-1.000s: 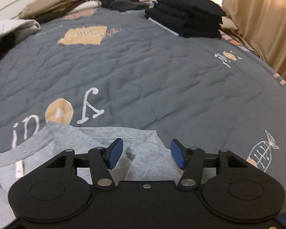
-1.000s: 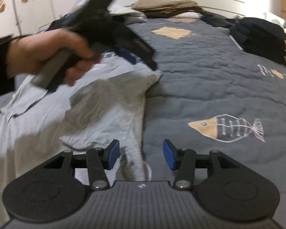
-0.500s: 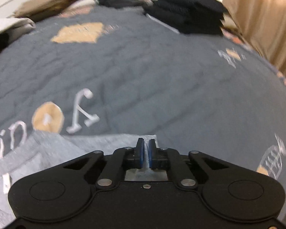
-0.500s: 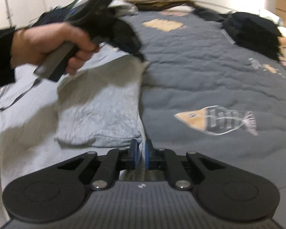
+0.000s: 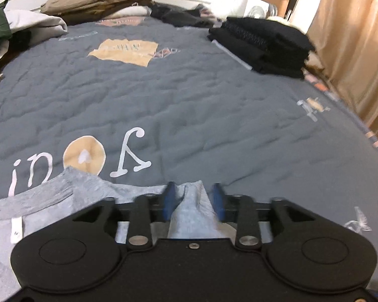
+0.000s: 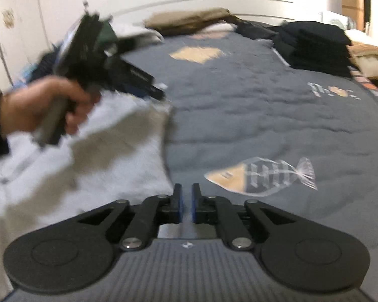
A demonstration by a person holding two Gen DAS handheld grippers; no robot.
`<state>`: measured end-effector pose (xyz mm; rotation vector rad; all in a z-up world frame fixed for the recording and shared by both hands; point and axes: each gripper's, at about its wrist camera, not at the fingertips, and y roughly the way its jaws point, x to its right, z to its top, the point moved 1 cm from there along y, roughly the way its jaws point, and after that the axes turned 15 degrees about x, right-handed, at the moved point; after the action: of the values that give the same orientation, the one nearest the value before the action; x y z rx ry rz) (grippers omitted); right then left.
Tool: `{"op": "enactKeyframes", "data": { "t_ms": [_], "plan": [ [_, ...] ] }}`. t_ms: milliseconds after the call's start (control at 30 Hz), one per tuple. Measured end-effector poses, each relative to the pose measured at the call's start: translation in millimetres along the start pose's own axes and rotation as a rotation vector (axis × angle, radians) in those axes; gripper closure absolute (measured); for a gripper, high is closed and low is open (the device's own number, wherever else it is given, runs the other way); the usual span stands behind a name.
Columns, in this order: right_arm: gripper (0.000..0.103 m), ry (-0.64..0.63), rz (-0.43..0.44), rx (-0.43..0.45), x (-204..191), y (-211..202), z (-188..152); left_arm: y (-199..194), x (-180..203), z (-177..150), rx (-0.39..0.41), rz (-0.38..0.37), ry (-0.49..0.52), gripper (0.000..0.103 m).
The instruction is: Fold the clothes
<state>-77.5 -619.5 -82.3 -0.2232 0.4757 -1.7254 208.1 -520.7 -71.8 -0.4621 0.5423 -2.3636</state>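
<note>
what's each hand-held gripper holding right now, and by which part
Left hand-held gripper: open, a corner of the light grey cotton shirt loose between its fingers. Right hand-held gripper: nearly shut, grip unclear.

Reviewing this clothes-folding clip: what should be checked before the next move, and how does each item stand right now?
1. Left tool gripping the grey garment: cannot tell. The jaws stand apart with a peak of cloth between them, and the view is blurred.
2. Right tool holding cloth: cannot tell. The jaws are almost together at the garment's edge.
3. Bedspread ahead free for the fold: ok.
4. Black folded stack out of the way: ok, at the far right.
5. Garment lying flat: not ok, it is rumpled near the left tool.
6. Sharp views: not ok, the right wrist view is smeared.
</note>
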Motion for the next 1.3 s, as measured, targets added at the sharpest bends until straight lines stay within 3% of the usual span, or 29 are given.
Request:
{"op": "enactKeyframes", "data": {
  "t_ms": [33, 100, 267, 400, 433, 467, 533, 600, 700, 800, 867, 1000, 1033, 1100, 1133, 1233, 1300],
  "plan": [
    [0.084, -0.017, -0.005, -0.001, -3.7, 2.6, -1.5, -4.6, -2.5, -1.1, -0.001, -0.008, -0.005, 0.063],
    [0.063, -0.051, -0.015, -0.004, -11.2, 7.9, -4.6, -6.8, -7.0, -5.8, -0.019, -0.001, -0.011, 0.063],
    [0.063, -0.135, -0.041, -0.011, -29.9, 21.1, -12.2, -12.0, -10.3, -18.9, -0.007, -0.007, -0.052, 0.063],
    [0.063, -0.134, -0.058, -0.019, -30.4, 29.1, -15.1, 0.5, -8.5, -30.0, -0.067, -0.007, -0.079, 0.063],
    [0.063, -0.121, -0.058, -0.022, -28.7, 30.9, -15.3, 2.2, -7.6, -32.7, -0.074, -0.004, -0.074, 0.069],
    [0.07, -0.118, -0.059, -0.032, -28.9, 31.7, -16.6, 2.5, -6.2, -34.4, -0.071, -0.003, -0.058, 0.086],
    [0.095, -0.111, -0.059, -0.05, -29.4, 33.2, -19.2, -2.2, -6.3, -33.3, -0.036, -0.003, -0.038, 0.094],
    [0.096, -0.101, -0.066, -0.056, -29.5, 34.2, -20.6, -11.6, -11.4, -28.4, 0.021, -0.025, -0.072, 0.098],
    [0.098, -0.075, -0.076, -0.03, -28.6, 28.7, -15.6, -23.8, -17.0, -17.3, 0.076, -0.123, -0.141, 0.098],
    [0.097, -0.091, -0.079, -0.038, -30.8, 26.5, -12.4, -11.1, -13.4, -13.8, 0.001, -0.072, -0.097, 0.087],
    [0.097, -0.132, -0.076, -0.071, -34.9, 30.1, -16.4, -2.9, -13.1, -13.0, -0.005, -0.046, -0.099, 0.061],
    [0.096, -0.17, -0.069, -0.099, -40.1, 32.4, -21.0, 13.6, -14.6, -8.3, 0.005, -0.049, -0.17, 0.057],
    [0.095, -0.173, -0.067, -0.1, -40.9, 32.2, -21.3, 20.0, -11.2, -8.9, -0.014, -0.045, -0.153, 0.059],
    [0.095, -0.148, -0.063, -0.099, -37.9, 31.8, -20.2, 30.5, -1.8, -10.5, -0.035, -0.022, -0.082, 0.091],
    [0.095, -0.14, -0.061, -0.099, -37.2, 31.3, -20.2, 32.7, 3.5, -10.5, -0.024, -0.027, -0.054, 0.098],
    [0.095, -0.119, -0.055, -0.101, -35.3, 30.4, -20.1, 27.2, 12.8, -5.9, 0.059, -0.082, -0.052, 0.099],
    [0.096, -0.111, -0.053, -0.099, -34.0, 30.8, -20.4, 29.0, 17.1, -3.9, 0.072, -0.109, -0.069, 0.099]
  ]
}}
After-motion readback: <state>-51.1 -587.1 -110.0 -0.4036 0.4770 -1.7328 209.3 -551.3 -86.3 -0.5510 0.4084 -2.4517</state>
